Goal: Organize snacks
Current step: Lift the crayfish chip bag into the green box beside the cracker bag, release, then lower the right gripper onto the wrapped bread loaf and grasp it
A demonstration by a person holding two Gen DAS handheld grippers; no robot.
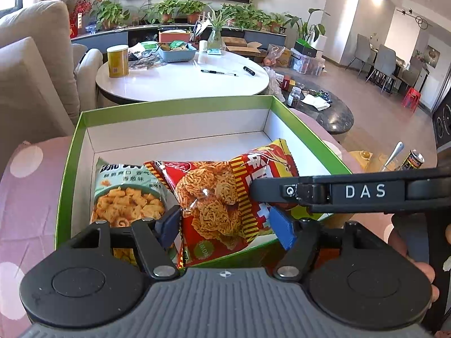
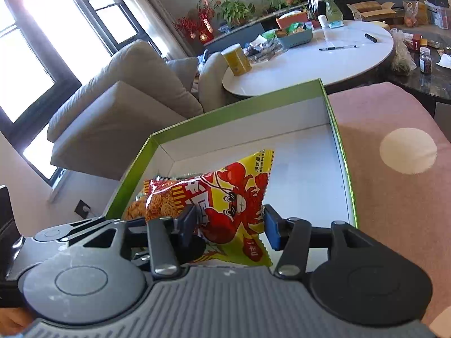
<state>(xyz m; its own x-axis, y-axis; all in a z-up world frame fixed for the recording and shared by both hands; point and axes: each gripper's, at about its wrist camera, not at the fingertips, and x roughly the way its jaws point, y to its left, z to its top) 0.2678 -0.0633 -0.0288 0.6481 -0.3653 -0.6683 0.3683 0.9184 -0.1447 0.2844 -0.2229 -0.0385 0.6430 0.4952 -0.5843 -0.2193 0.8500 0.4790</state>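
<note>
A green box with a white inside [image 1: 174, 104] [image 2: 225, 112] lies on a pink dotted cloth. In its near left corner lies a teal bag of curly chips [image 1: 126, 188]. A red bag of noodle snacks [image 1: 211, 197] [image 2: 160, 197] leans beside it, standing between the blue pads of my left gripper [image 1: 225, 228], which is open around it. A yellow crayfish bag [image 2: 236, 197] [image 1: 270, 160] rests against the red one. My right gripper [image 2: 229, 229] is open around it, its pads close to the bag's sides. In the left wrist view its black casing marked DAS [image 1: 365, 191] reaches in from the right.
Beyond the box stands a round white table [image 1: 183, 81] with a yellow canister [image 1: 117, 60], a blue basket [image 1: 177, 53] and pens. A beige sofa [image 1: 33, 70] is at the left. A dark low table [image 1: 335, 115] with a jar is at the right.
</note>
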